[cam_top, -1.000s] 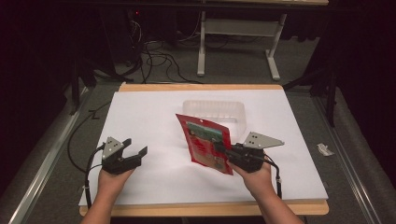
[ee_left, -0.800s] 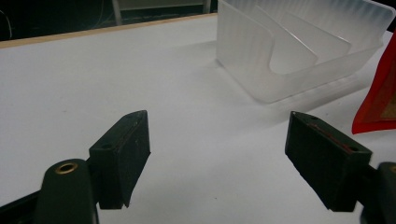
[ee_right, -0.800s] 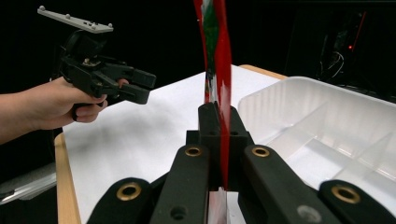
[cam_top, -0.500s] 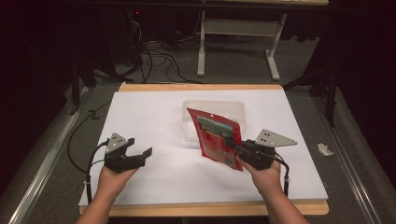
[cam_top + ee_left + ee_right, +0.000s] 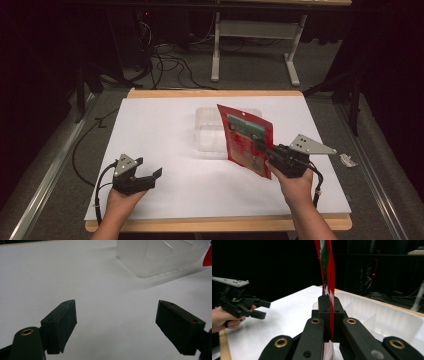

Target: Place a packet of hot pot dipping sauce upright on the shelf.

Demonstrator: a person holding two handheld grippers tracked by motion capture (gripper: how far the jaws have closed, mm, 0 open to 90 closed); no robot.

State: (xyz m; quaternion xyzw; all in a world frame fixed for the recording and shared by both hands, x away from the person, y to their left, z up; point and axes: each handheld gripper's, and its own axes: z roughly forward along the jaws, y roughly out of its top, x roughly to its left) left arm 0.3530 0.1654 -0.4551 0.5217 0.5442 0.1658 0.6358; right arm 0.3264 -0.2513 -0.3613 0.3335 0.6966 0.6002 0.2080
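right hand-held gripper (image 5: 261,150) clenched on red packet (image 5: 246,140), frame centre, above clear tray (image 5: 210,131) | left hand-held gripper (image 5: 150,176) released, jaws just widened, nothing between | risk: thin edge grip, packet may swing, miss tray

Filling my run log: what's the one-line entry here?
left gripper: open, empty | right gripper: shut on red pouch | clear tray: on table

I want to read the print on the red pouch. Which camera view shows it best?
The high view: the red pouch faces that camera, pinched by the right claw. The right gripper view sees it edge-on; the left gripper view catches a red corner.
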